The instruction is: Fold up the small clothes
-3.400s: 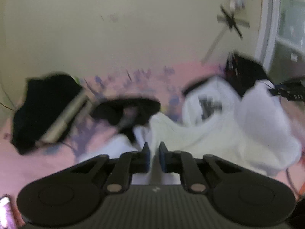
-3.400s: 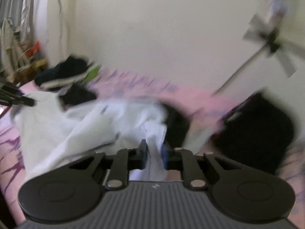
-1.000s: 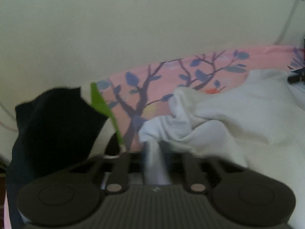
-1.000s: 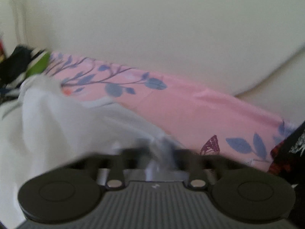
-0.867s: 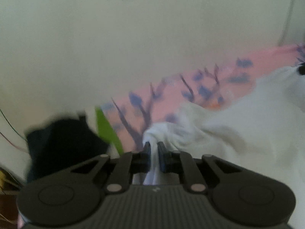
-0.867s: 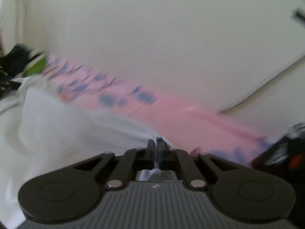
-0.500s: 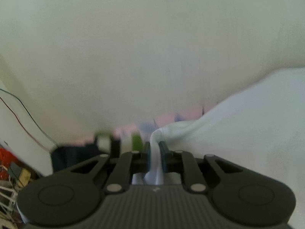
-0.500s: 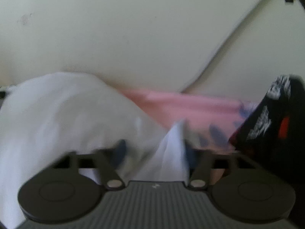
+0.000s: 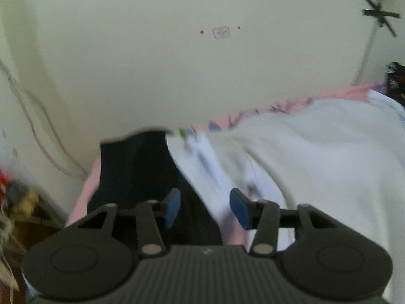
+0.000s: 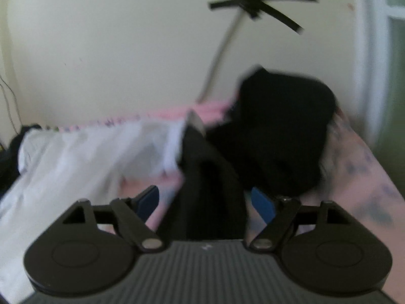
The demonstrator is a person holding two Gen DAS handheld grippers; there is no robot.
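A white garment lies spread on the pink floral bed sheet; it also shows in the right wrist view. My left gripper is open and empty, its blue pads over the garment's left edge and a black garment. My right gripper is open and empty, above the white garment's right edge and a black garment.
A black clothes pile sits at the right on the bed. A cream wall stands close behind the bed. Cables hang at the left wall, with clutter on the floor. A window frame is at the right.
Both grippers held the white garment shut and lifted it; now both have opened and let it go, and it lies spread on the bed.
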